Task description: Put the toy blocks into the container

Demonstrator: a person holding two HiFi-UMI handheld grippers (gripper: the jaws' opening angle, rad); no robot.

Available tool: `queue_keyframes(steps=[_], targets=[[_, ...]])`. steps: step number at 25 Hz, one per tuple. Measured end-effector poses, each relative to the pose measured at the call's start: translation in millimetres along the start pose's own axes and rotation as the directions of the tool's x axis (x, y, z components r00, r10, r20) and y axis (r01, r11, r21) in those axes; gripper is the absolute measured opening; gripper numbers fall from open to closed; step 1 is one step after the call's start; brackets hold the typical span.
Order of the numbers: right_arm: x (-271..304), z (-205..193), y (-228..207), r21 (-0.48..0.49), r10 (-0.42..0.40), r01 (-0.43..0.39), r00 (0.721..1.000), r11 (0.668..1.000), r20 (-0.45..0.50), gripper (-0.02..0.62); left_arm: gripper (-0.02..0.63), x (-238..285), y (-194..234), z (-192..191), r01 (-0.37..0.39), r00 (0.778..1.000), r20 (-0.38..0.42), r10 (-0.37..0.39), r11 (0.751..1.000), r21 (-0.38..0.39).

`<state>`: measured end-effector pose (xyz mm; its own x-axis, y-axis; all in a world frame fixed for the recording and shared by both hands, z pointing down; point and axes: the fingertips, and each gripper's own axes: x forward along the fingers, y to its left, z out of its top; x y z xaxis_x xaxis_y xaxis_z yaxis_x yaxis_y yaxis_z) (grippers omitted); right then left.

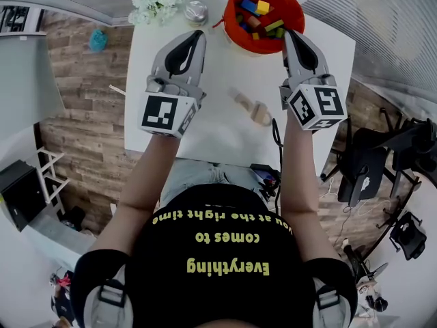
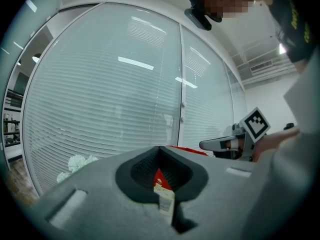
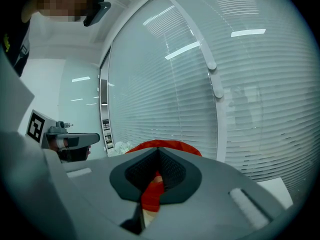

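A red soft-sided container (image 1: 234,38) stands at the far edge of the white table (image 1: 212,139) and holds several coloured toy blocks (image 1: 258,16). Two pale wooden blocks (image 1: 251,106) lie on the table between my grippers. My left gripper (image 1: 199,34) (image 2: 160,148) is shut and empty, hovering left of the container. The tips of my right gripper (image 1: 288,34) (image 3: 159,149) meet at the container's right rim; it is shut, with nothing seen between the jaws. The container's red rim (image 3: 165,144) shows just beyond them.
White artificial flowers (image 1: 156,2) and a small metal object (image 1: 196,11) sit at the table's far left corner. Window blinds run behind the table. A black cable (image 1: 276,139) hangs over the near edge, and black chairs (image 1: 369,162) stand at the right.
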<state>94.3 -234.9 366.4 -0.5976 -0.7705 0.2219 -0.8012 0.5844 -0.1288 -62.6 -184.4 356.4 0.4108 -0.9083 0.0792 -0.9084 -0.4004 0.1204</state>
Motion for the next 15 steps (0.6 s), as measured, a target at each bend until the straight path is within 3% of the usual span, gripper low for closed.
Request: queue_keyframes(steps=[15], targets=[[-43, 43, 12, -0.025, -0.063, 0.065, 0.994, 0.998, 0.091, 0.006, -0.002, -19, -15, 30, 0.067, 0.996, 0.056, -0.068, 0.998, 0.018]])
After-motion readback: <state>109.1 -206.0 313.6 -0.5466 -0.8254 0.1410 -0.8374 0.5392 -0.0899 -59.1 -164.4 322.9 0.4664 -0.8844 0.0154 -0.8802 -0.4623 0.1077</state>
